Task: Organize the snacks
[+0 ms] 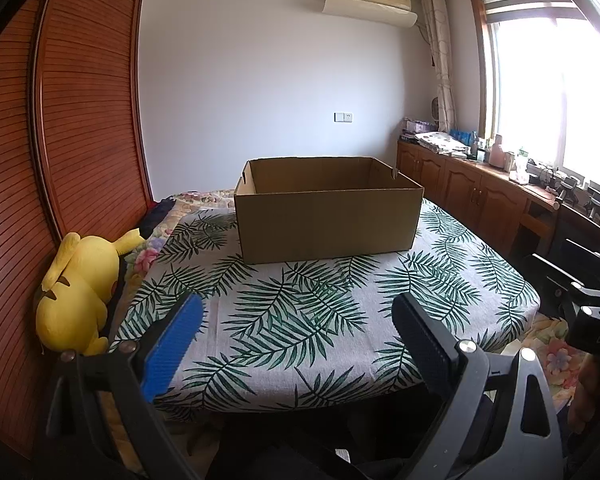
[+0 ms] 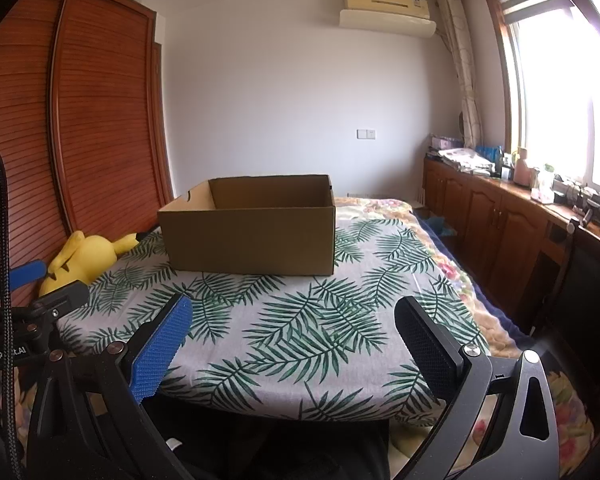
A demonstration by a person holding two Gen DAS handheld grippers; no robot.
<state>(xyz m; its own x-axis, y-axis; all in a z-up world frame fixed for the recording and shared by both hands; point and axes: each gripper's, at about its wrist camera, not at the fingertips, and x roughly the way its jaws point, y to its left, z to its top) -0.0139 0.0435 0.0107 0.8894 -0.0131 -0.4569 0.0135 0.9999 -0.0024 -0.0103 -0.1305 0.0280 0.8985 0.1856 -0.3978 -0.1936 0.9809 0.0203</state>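
Cardboard box [image 1: 328,216] on leaf-print cloth [image 1: 300,312]; left tool [image 1: 296,320] & right tool [image 2: 292,320] wide apart, nothing held.

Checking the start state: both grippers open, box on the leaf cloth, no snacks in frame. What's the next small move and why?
Probably pan a gripper off to the side to find the snacks. Both the left gripper and right gripper are open and hold nothing, the cardboard box stands open-topped with no contents showing, and the leaf-print cloth carries only the box. Nothing to grasp is in view.

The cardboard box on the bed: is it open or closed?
Open: the cardboard box has no lid or flaps over it; its inner walls show. Its floor is hidden.
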